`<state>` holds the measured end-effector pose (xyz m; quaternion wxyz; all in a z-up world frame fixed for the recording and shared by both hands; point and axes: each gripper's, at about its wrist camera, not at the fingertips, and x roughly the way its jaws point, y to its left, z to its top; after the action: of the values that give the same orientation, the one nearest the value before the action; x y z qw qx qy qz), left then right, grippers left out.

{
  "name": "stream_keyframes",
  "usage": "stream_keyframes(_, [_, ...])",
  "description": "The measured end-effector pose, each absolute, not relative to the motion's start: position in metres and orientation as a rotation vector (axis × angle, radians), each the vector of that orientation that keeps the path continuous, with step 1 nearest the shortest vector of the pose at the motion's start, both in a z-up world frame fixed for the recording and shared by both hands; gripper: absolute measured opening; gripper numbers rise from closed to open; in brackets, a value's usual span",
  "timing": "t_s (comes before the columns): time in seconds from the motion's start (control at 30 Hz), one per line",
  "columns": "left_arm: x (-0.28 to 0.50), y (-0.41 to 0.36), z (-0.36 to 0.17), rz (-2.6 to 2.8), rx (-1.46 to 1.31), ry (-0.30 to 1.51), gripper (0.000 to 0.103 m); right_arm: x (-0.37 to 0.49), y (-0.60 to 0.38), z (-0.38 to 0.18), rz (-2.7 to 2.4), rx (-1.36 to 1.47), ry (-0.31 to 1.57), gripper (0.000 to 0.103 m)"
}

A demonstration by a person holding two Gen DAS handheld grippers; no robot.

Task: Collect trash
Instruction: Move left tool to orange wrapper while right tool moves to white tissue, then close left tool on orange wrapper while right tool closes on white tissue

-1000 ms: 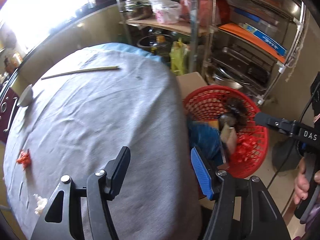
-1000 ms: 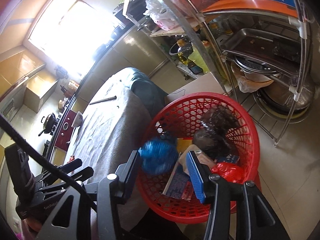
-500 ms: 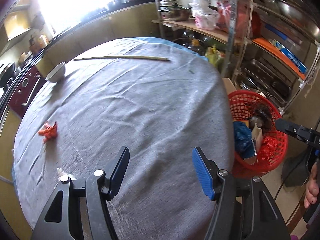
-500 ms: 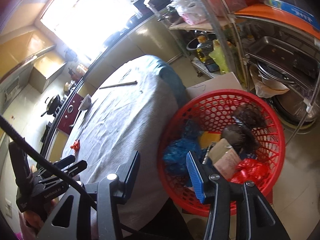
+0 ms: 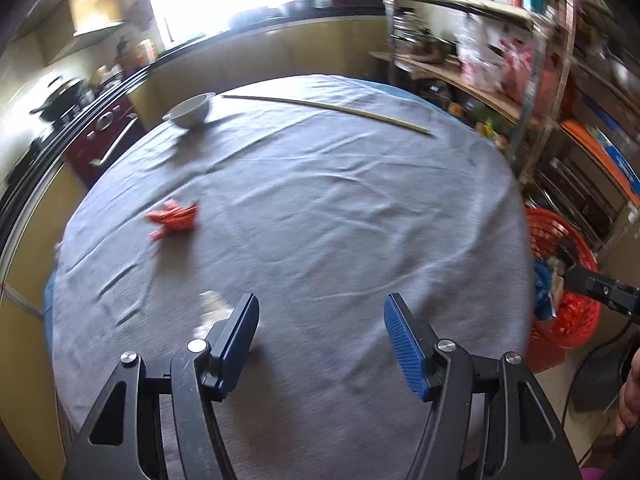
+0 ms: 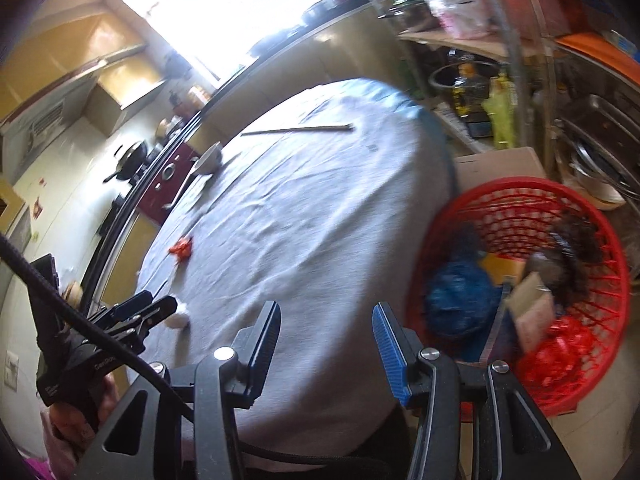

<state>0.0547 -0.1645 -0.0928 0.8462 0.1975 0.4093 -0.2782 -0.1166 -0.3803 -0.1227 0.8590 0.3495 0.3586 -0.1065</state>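
Note:
A crumpled red wrapper [image 5: 174, 218] lies on the grey tablecloth [image 5: 320, 208], left of centre; it also shows in the right wrist view [image 6: 181, 247]. A small white scrap [image 5: 212, 308] lies just ahead of my left gripper's left finger, and shows white by that gripper's tip in the right wrist view [image 6: 178, 316]. My left gripper [image 5: 320, 316] is open and empty over the near part of the table. My right gripper [image 6: 325, 326] is open and empty at the table's right edge. The red mesh basket [image 6: 600, 216] on the floor holds blue, red and brown trash.
A white bowl [image 5: 191, 110] and a long thin stick [image 5: 324, 107] lie at the table's far side. Metal shelving [image 5: 560, 92] with pots and bags stands right of the table. A cardboard box [image 6: 496, 164] sits behind the basket. A stove counter [image 5: 60, 128] runs along the left.
Both views have swung left, from the basket towards the table. The blue trash that was between my right fingers now lies in the basket. My left gripper has come near the white scrap.

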Motion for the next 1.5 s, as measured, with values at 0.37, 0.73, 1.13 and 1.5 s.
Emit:
stream_keyframes(0.37, [0.129,-0.021,-0.089,-0.273,0.164,0.918,0.067,-0.024,-0.293,-0.106,0.016,0.557,0.834,0.052])
stream_keyframes(0.73, [0.152,0.041,-0.119,-0.159,0.066,1.003,0.068,0.068,-0.204,-0.112,0.201,0.415,0.916,0.052])
stream_keyframes(1.13, [0.18,0.056,-0.126,-0.157,0.017,1.038,0.068,0.131,-0.183,-0.172,0.213,0.505,1.064,0.052])
stream_keyframes(1.5, [0.246,-0.015,-0.11,-0.309,0.05,1.002,0.068,0.108,-0.181,-0.156,0.251,0.416,0.968,0.046])
